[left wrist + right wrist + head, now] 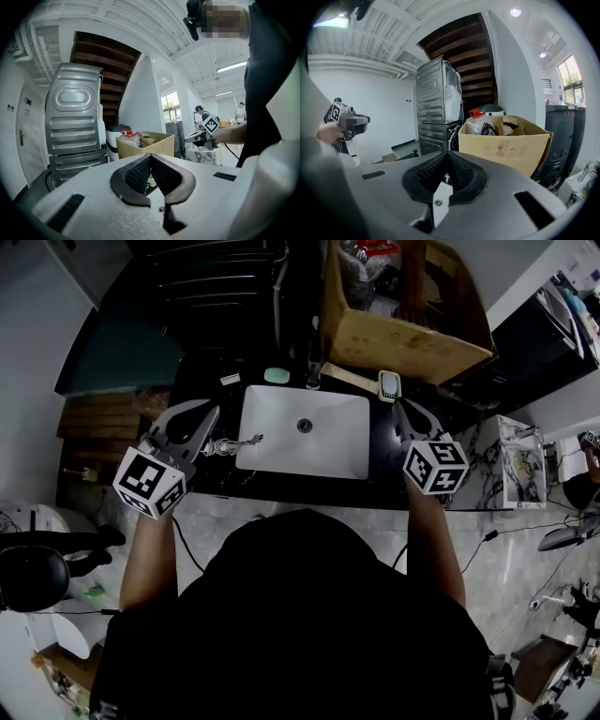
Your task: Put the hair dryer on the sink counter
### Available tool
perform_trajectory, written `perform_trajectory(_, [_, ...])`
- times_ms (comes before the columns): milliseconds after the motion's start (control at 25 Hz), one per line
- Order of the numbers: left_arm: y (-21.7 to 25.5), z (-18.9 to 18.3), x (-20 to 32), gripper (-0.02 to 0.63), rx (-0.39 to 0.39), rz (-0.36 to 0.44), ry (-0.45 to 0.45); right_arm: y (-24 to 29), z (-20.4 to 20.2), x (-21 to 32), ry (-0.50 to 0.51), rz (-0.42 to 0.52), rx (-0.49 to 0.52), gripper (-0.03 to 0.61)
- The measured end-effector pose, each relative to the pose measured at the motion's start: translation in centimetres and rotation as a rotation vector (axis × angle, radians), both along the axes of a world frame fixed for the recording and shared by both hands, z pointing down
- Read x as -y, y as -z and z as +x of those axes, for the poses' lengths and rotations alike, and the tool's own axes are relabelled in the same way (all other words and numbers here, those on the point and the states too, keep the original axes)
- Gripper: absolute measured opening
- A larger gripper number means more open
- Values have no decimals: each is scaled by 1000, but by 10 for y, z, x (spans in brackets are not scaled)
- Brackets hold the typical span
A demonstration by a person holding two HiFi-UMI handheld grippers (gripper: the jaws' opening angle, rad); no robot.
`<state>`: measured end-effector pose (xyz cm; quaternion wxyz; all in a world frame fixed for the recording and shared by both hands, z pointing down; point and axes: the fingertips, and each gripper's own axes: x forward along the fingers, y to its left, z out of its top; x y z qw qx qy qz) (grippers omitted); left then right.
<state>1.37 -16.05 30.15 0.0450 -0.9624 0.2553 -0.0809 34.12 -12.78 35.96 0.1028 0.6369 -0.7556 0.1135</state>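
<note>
Both claws are closed on nothing: left claw, right claw. Ahead of the right claw, a cardboard box bears handling symbols. A white sink lies between the claws.

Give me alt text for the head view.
A person stands at a dark counter with a white sink, holding the left gripper and right gripper either side of it, both jaws shut and empty. A cardboard box sits behind.

No words or numbers can be read; the cardboard box bears a printed recycling sign beside other small handling symbols, and the left cube and right cube show black-and-white square code markers.
</note>
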Motion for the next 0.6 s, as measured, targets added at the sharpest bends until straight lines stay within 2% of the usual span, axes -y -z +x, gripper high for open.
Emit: perform_trajectory(600, [1,6,-6,15,-1,1,30,-5,12,6,19,-13,-30,9])
